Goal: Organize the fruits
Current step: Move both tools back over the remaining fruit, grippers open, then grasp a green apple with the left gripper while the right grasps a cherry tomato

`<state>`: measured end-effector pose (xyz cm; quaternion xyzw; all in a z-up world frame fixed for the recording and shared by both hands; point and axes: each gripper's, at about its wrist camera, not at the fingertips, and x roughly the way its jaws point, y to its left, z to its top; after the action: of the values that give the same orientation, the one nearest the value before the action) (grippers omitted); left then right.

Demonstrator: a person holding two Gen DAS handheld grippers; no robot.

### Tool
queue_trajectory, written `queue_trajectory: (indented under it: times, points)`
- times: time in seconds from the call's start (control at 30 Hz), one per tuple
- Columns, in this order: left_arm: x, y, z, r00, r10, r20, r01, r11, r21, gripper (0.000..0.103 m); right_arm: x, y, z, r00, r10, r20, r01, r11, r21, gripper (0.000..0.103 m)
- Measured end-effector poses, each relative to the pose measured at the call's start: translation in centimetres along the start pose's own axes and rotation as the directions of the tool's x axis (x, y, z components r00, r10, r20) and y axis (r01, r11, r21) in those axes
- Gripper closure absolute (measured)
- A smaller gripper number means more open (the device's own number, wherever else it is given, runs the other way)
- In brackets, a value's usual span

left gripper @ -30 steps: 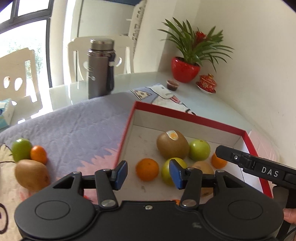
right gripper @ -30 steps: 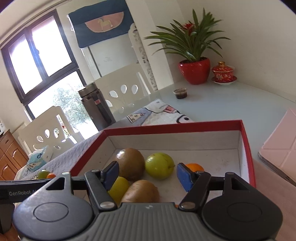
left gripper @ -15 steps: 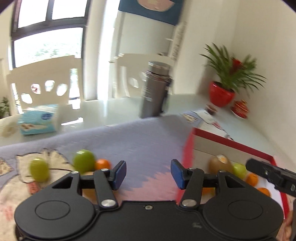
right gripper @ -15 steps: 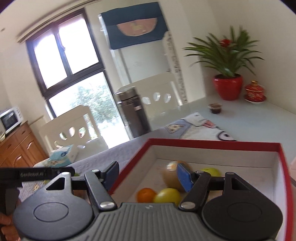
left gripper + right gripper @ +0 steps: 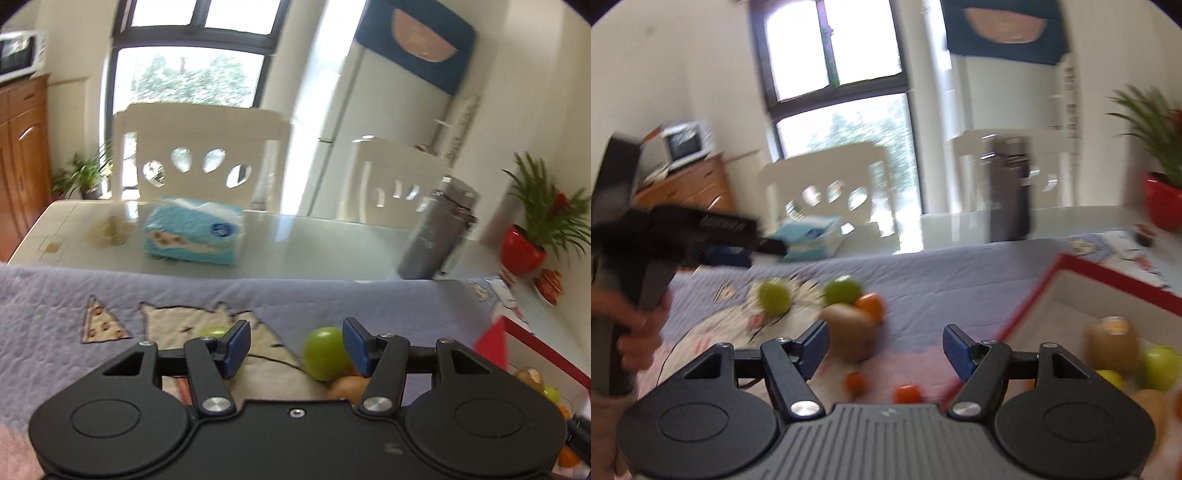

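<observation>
My left gripper (image 5: 295,345) is open and empty above the purple quilt (image 5: 110,295). A green apple (image 5: 325,352) lies just inside its right finger, a kiwi (image 5: 349,386) below it, and another green fruit (image 5: 212,331) peeks behind the left finger. My right gripper (image 5: 884,349) is open and empty. Ahead of it on the quilt lie a kiwi (image 5: 851,332), an orange (image 5: 871,304), two green fruits (image 5: 774,295) (image 5: 842,290) and two small oranges (image 5: 855,382) (image 5: 907,393). The red-rimmed box (image 5: 1108,282) at the right holds a kiwi (image 5: 1112,343), a green apple (image 5: 1161,367) and more fruit.
A blue tissue pack (image 5: 194,230), a grey flask (image 5: 436,230) and a red potted plant (image 5: 522,249) stand on the glass table behind the quilt. White chairs stand beyond. The left gripper's body (image 5: 683,229) shows at the left of the right wrist view.
Both grippers have swung left, away from the box and toward the loose fruit on the quilt. Both stay open and empty. The views are blurred by motion.
</observation>
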<state>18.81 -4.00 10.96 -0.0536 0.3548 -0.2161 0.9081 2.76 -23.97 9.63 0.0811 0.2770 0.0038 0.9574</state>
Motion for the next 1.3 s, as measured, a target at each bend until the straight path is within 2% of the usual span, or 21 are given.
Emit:
queue_trajectory:
  times: [0.17,0.33,0.47,0.6,0.7,0.83,1.1,1.17,1.27,1.3]
  points:
    - [1.6,1.7,-0.1,0.999,0.023,-0.024,-0.024,0.999,-0.026,0.036,3.3,3.2,-2.5,0.998,0.056,-0.043,-0.059,0.996,-0.068,0.038]
    - [3.4,2.4,-0.7,0.997,0.053,-0.063,-0.054,0.998,-0.023,0.036,5.1,3.4,-3.9,0.991,0.099,-0.092,-0.104,0.993,-0.05,0.041]
    - [4.5,2.6,-1.2,0.993,0.075,-0.089,-0.076,0.997,-0.017,0.035,5.3,3.0,-4.2,0.996,0.057,-0.065,-0.06,0.997,-0.045,0.041]
    - [5.4,2.6,-1.5,0.989,0.117,-0.09,-0.117,0.993,0.007,0.031,6.9,2.1,-4.6,0.994,0.044,-0.1,-0.046,0.999,-0.016,0.043]
    - [5.6,2.9,-1.5,0.989,0.116,-0.094,-0.116,0.993,-0.002,0.031,7.2,2.5,-5.0,0.996,0.011,-0.084,-0.015,0.999,-0.047,0.047]
    - [6.0,3.9,-1.5,0.991,0.1,-0.094,-0.104,0.994,-0.043,0.031,7.2,3.1,-5.3,0.997,-0.007,-0.078,0.001,0.997,-0.079,0.048]
    - [7.3,5.7,-2.0,0.99,0.072,-0.123,-0.086,0.989,-0.119,0.032,7.0,2.9,-5.1,0.998,-0.014,-0.069,0.01,0.998,-0.07,0.066]
    - [7.5,5.6,-2.1,0.991,0.074,-0.114,-0.087,0.99,-0.115,0.032,7.0,2.8,-5.1,0.998,-0.008,-0.067,0.004,0.998,-0.065,0.075]
    - [7.8,5.7,-2.3,0.991,0.069,-0.112,-0.082,0.99,-0.118,0.031,6.9,2.8,-5.1,0.998,-0.01,-0.067,0.005,0.998,-0.066,0.08]
    - [7.8,5.7,-2.3,0.991,0.07,-0.11,-0.083,0.99,-0.116,0.034,6.9,2.8,-5.1,0.998,-0.007,-0.067,0.002,0.998,-0.067,0.08]
